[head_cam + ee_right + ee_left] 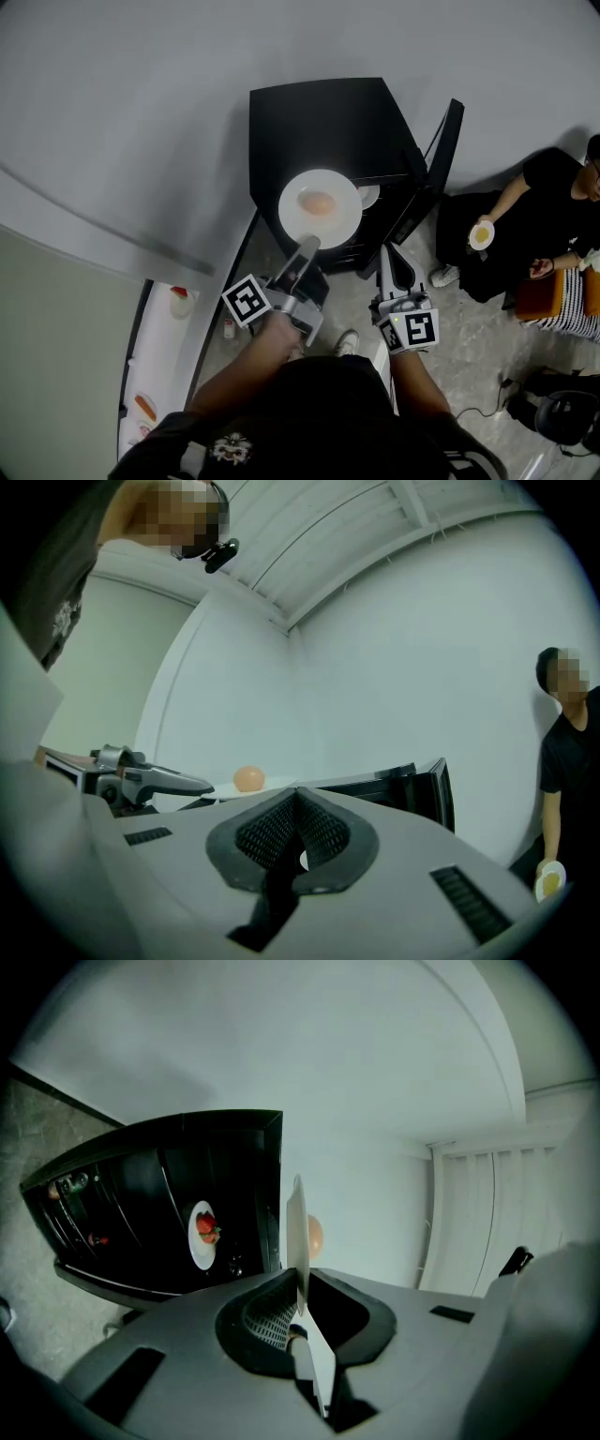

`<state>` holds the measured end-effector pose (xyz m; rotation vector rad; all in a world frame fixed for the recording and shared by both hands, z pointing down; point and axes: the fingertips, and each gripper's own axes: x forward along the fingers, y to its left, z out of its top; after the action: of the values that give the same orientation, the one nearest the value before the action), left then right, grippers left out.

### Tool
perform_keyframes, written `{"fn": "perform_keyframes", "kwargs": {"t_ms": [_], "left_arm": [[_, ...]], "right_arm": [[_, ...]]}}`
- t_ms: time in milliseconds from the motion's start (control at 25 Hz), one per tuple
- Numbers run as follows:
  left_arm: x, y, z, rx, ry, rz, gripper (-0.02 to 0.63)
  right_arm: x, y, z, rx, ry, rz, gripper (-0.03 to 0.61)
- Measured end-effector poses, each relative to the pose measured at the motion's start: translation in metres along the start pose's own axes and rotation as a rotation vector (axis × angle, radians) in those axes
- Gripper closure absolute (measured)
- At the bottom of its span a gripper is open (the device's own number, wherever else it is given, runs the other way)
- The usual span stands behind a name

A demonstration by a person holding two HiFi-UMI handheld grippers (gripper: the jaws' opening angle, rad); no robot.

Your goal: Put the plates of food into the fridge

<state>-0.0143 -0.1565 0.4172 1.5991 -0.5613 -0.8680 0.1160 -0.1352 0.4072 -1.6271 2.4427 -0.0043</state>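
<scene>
- Left gripper jaws clamp the plate by its rim, over the open fridge. With an edge-only grip, any tilt could roll the round food off.
- Right gripper jaws closed, empty, near the door; not steadying the plate.

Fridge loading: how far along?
Done: small white plate with strawberry sits inside the open black fridge. In hand: left gripper grips the large white plate with a round orange food by its rim. Left: set it inside; right gripper is shut, empty.
</scene>
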Motion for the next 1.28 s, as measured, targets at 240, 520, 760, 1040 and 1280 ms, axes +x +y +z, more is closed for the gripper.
{"fn": "perform_keyframes", "kwargs": {"t_ms": [240,520,760,1040,1280], "left_arm": [[-0.021,0.020,-0.018,-0.038,0.035,0.021,0.565],[-0.041,0.053,-0.025,-0.038,0.042,0.057,0.565],[-0.047,0.089,-0.010,-0.049,0.000,0.093,0.569],[-0.032,0.122,0.015,-0.014,-0.040,0.119,0.571],[-0.016,0.146,0.030,-0.034,-0.082,0.137,0.572]], "right_arm": [[0.000,-0.007,-0.009,-0.025,0.017,-0.010,0.554],[-0.005,0.004,-0.022,-0.020,0.043,-0.003,0.554],[-0.007,0.010,-0.033,-0.018,0.068,0.005,0.554],[-0.011,0.008,-0.044,-0.017,0.102,0.016,0.554],[-0.012,0.001,-0.052,-0.013,0.127,0.021,0.554]]}}
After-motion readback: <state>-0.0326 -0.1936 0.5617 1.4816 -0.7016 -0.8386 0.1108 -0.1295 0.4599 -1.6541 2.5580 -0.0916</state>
